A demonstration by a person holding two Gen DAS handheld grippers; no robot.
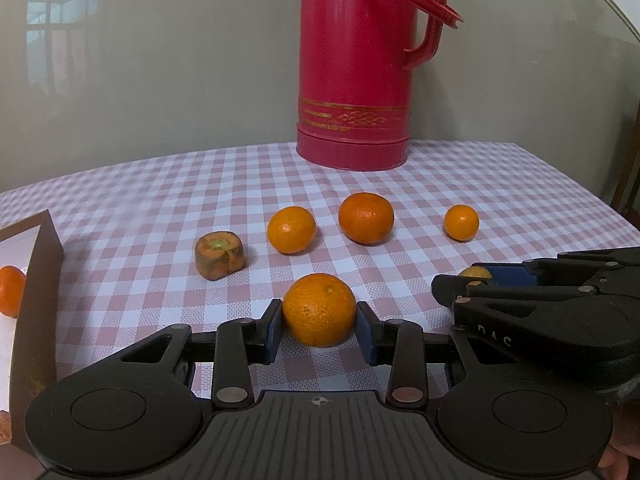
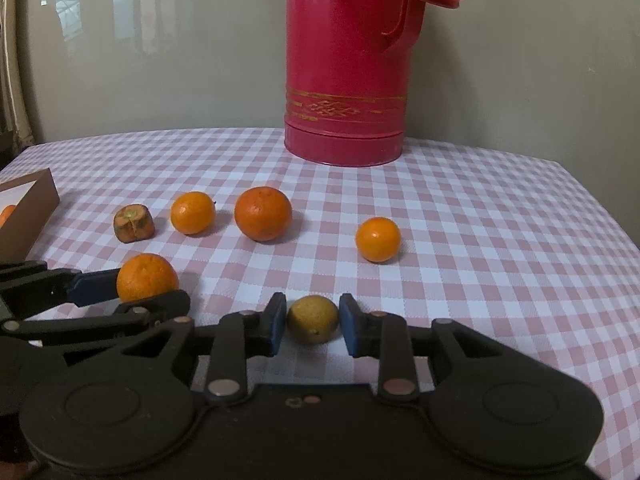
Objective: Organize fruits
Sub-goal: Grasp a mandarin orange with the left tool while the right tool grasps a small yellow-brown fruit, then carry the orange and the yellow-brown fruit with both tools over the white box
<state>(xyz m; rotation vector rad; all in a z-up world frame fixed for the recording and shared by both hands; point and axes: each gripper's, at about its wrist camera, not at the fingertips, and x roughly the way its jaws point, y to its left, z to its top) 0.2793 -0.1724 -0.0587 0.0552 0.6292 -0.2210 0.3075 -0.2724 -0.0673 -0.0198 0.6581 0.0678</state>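
Left tongs (image 1: 320,326) pinching orange (image 1: 320,309); right tongs (image 2: 312,328) bracketing yellowish fruit (image 2: 313,319), narrow gaps (untouched). Round, slick: liable to squirt loose, roll off counter (image 2: 480,220).

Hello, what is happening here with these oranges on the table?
A person is sorting fruit with two handheld grippers. The left gripper has its pads against a large orange. The right gripper brackets a small yellowish fruit, with small gaps showing at the pads. Both fruits seem to rest on the checkered tablecloth. Three more oranges and a brownish cut piece wait behind; one orange lies in the brown box.
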